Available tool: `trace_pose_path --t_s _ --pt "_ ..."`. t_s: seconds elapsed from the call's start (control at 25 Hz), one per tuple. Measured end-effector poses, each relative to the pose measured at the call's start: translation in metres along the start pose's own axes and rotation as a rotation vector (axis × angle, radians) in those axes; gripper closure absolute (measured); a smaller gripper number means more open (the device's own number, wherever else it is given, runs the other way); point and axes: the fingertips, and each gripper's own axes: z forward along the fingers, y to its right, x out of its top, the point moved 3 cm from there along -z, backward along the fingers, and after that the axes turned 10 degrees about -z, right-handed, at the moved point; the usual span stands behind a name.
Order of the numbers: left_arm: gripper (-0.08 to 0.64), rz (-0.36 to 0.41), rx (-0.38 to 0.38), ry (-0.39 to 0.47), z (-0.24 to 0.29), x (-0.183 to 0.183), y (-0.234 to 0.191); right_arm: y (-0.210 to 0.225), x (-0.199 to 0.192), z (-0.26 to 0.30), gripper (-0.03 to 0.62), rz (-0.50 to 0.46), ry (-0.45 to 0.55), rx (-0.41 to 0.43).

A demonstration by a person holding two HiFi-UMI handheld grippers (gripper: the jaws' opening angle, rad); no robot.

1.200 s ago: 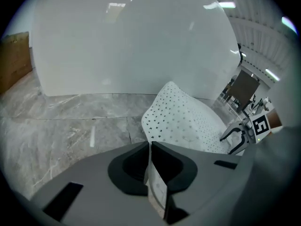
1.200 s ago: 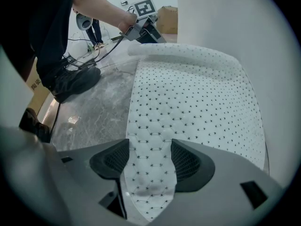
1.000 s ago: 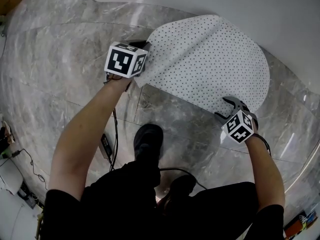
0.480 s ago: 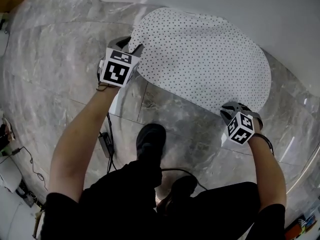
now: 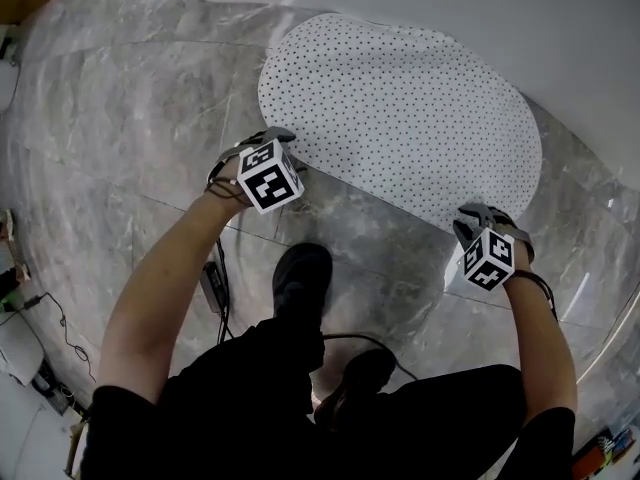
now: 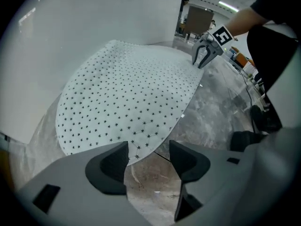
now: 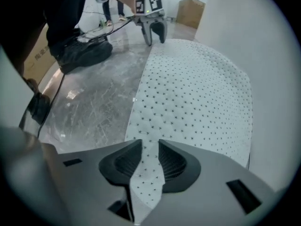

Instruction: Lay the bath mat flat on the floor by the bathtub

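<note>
The white bath mat [image 5: 400, 108], oval and black-dotted, lies spread on the grey marble floor [image 5: 120, 118] beside the white bathtub wall [image 5: 520, 18]. My left gripper [image 5: 264, 138] hovers at the mat's near left edge. Its jaws have just been opening and now stand open with nothing between them. In the left gripper view [image 6: 148, 157] only the mat's rim [image 6: 127, 93] and bare floor show below the jaws. My right gripper [image 5: 482, 215] points down at the mat's right end. Its jaws have just been closing and pinch a raised fold of the mat [image 7: 197, 88] in the right gripper view [image 7: 146, 161].
A person's black shoe [image 5: 298, 278] stands on the floor just behind the mat, with a cable and power block [image 5: 212, 288] to its left. A cardboard box [image 7: 190, 11] sits far off by the tub's end.
The left gripper has let go of the mat's left end, which has dropped flat on the floor. That gripper has moved back toward the person and lower. The right gripper has shut on the mat's right edge.
</note>
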Motion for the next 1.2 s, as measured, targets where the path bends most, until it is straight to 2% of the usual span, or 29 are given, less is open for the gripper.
trace_pose_path --t_s 0.04,0.08,0.12,0.24,0.32,0.36,0.48,0.56,0.6,0.72,0.84,1.04,1.2 --pt "0.291 0.004 -0.001 -0.009 0.0 0.001 -0.001 -0.002 -0.002 -0.001 0.437 0.052 0.006 0.028" --pt "0.287 0.005 0.0 -0.014 0.0 0.003 -0.002 -0.006 -0.004 -0.001 0.342 0.099 0.009 0.064" --pt "0.287 0.004 0.003 -0.019 -0.001 0.004 -0.003 -0.01 -0.005 0.0 0.305 0.132 0.01 0.093" --pt "0.313 0.029 0.02 -0.046 -0.001 0.004 -0.004 -0.015 -0.005 0.006 0.288 0.141 -0.01 0.083" --pt "0.36 0.108 0.032 -0.07 -0.002 0.007 -0.001 -0.013 -0.004 0.007 0.282 0.126 -0.027 0.073" --pt "0.396 0.155 0.039 -0.084 -0.002 0.008 0.001 -0.012 -0.004 0.006 0.287 0.117 -0.027 0.073" --pt "0.437 0.259 0.067 -0.121 -0.002 0.009 0.007 -0.008 -0.006 0.004 0.365 0.093 -0.011 0.06" --pt "0.513 0.322 0.087 -0.143 -0.002 0.008 0.008 -0.005 -0.009 0.003 0.439 0.057 -0.014 0.016" --pt "0.517 0.351 0.094 -0.156 -0.002 0.008 0.009 -0.004 -0.009 0.003 0.482 0.026 -0.024 -0.014" --pt "0.523 0.396 0.08 -0.182 -0.004 0.009 0.016 -0.001 -0.012 0.002 0.526 -0.071 -0.065 -0.081" --pt "0.525 0.392 0.017 -0.203 -0.008 0.002 0.031 -0.002 -0.014 -0.002 0.531 -0.072 -0.069 -0.069" --pt "0.523 0.415 -0.159 -0.291 -0.008 -0.022 0.073 -0.006 -0.022 -0.01 0.542 -0.037 -0.074 0.03" --pt "0.523 0.41 -0.229 -0.322 -0.009 -0.03 0.091 -0.008 -0.026 -0.016 0.549 -0.008 -0.081 0.1"
